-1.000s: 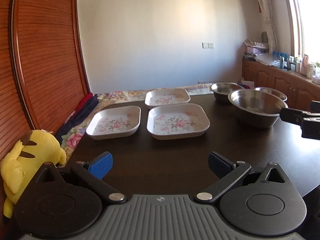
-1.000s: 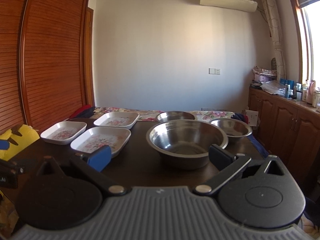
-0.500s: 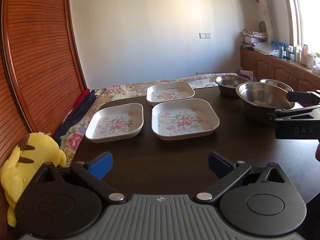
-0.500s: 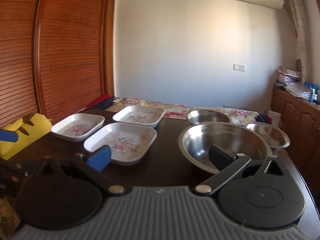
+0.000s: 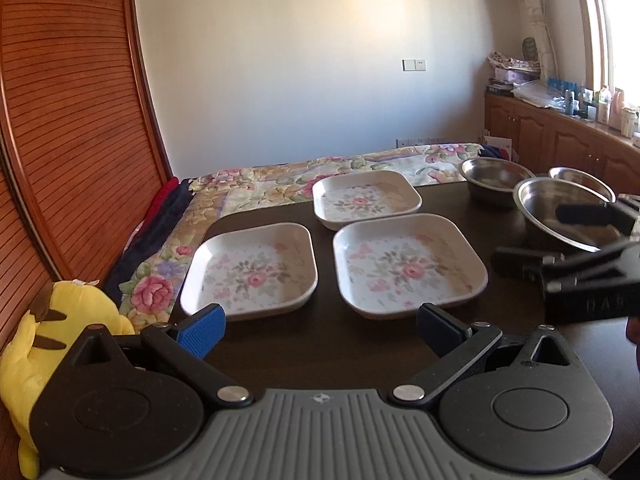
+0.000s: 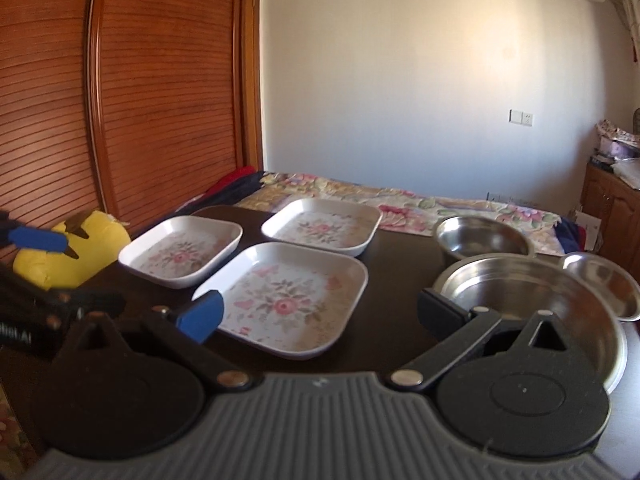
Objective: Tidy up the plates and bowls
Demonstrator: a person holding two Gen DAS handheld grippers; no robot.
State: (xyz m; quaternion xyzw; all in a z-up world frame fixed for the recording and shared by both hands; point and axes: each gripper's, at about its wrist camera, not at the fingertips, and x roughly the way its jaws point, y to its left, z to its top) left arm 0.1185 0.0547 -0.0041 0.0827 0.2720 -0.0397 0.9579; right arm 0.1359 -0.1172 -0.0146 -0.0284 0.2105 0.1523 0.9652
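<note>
Dark table, nothing stacked yet. Three white square plates with a rose print lie flat and apart: the near-right plate, the near-left plate, the far plate. To the right, three steel bowls: the large bowl nearest, a medium bowl behind it, a small bowl at its far right, rims close together.

Left gripper: jaws spread wide, nothing between them, held low over the near table edge, facing the gap between the two near plates. Right gripper: also spread and empty, its right finger over the near-left rim of the large bowl, its blue-padded left finger over the near corner of the near-right plate. Whether either finger touches, cannot tell.

Judgement: step in hand is the approach for a first pick, task barely begun. Which piece the right gripper goes for is unclear; it sits between plate and bowl.

To do it well:
- Plates: take one by a raised rim, one finger inside the lip, one outside. Shallow rim, likely slick, so seat the pads deep before closing.
- Lift level and set it squarely into another plate, corners aligned.
- Bowls: nest smaller into larger. Thin steel rim will likely pivot in the pads; lower slowly.
- Keep the two grippers from crossing; they work close over the near-right plate.

A yellow plush toy sits off the table's left edge, out of the way.
</note>
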